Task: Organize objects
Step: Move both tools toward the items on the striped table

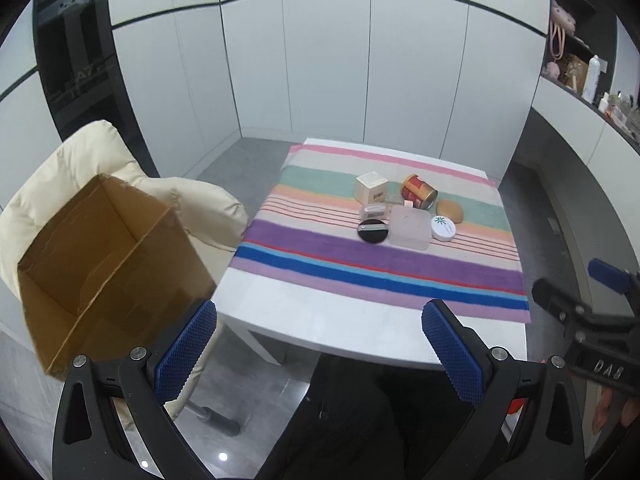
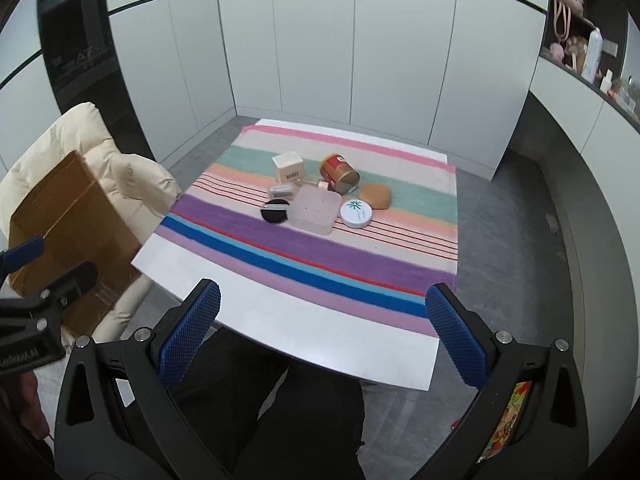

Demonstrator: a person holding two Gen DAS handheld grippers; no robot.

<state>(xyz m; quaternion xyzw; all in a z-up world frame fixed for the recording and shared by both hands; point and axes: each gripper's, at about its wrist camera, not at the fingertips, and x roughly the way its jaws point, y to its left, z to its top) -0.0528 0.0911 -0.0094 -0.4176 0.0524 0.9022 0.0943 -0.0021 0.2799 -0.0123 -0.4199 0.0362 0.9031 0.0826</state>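
Observation:
A cluster of small objects lies on the striped cloth (image 1: pixel 320 240) in the middle of the white table (image 1: pixel 320 324): a cream box (image 1: pixel 371 187), a red can on its side (image 1: pixel 418 191), a tan sponge (image 1: pixel 450 211), a white round tin (image 1: pixel 443 227), a frosted square case (image 1: pixel 409 226), a black round compact (image 1: pixel 373 231) and a small clear case (image 1: pixel 374 211). An open empty cardboard box (image 1: pixel 104 264) sits on a cream chair to the left. My left gripper (image 1: pixel 320 348) and right gripper (image 2: pixel 320 332) are open and empty, before the table's near edge.
A cream padded chair (image 1: pixel 120 184) stands left of the table. White cabinet walls surround the space. A shelf (image 1: pixel 580 72) with bottles and bags is at upper right. My dark-clothed legs (image 2: pixel 280 420) are below the table edge. The floor is grey.

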